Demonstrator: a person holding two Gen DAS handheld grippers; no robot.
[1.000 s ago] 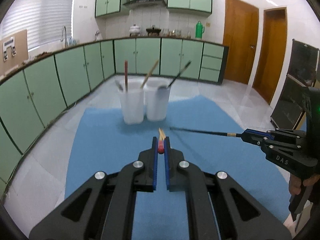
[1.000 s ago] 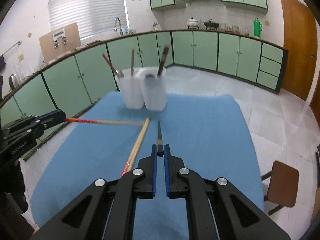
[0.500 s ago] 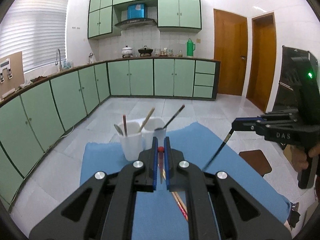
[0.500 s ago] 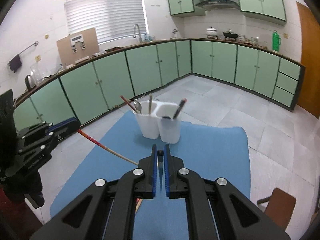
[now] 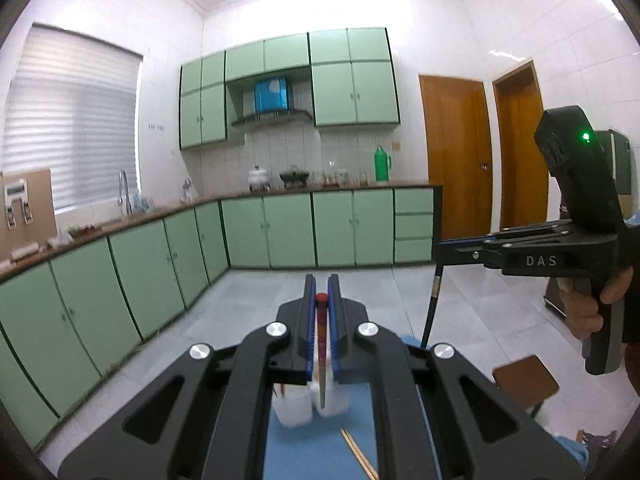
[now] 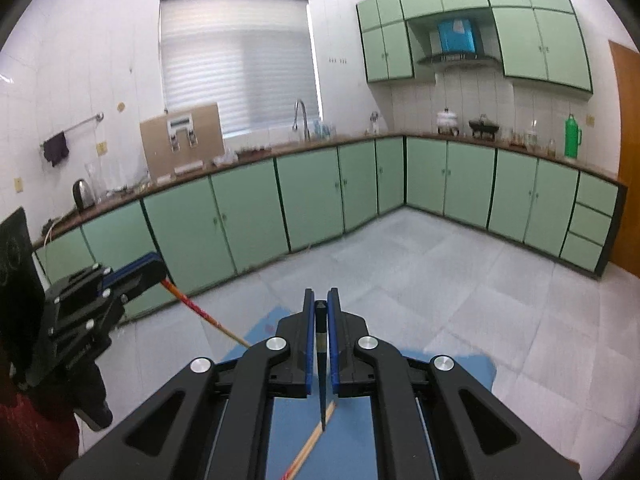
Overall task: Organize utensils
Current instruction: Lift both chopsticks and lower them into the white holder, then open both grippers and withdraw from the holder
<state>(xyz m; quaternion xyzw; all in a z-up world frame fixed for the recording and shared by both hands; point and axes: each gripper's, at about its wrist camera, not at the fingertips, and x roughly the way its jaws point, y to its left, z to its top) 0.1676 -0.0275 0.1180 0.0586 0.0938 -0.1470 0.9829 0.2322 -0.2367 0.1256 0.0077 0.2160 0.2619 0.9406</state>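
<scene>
Chopsticks, both light, stiff, slick: my left gripper (image 5: 321,300) pinches the red-ended wooden chopstick (image 5: 321,344) near its top, my right gripper (image 6: 320,304) clamps the thin black chopstick (image 6: 321,364) likewise.

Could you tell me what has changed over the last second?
Both claws rose: the left claw lifted its red-tipped wooden chopstick and the right claw its black chopstick off the blue cloth. Both stayed shut; the loose wooden chopsticks stayed put.
</scene>
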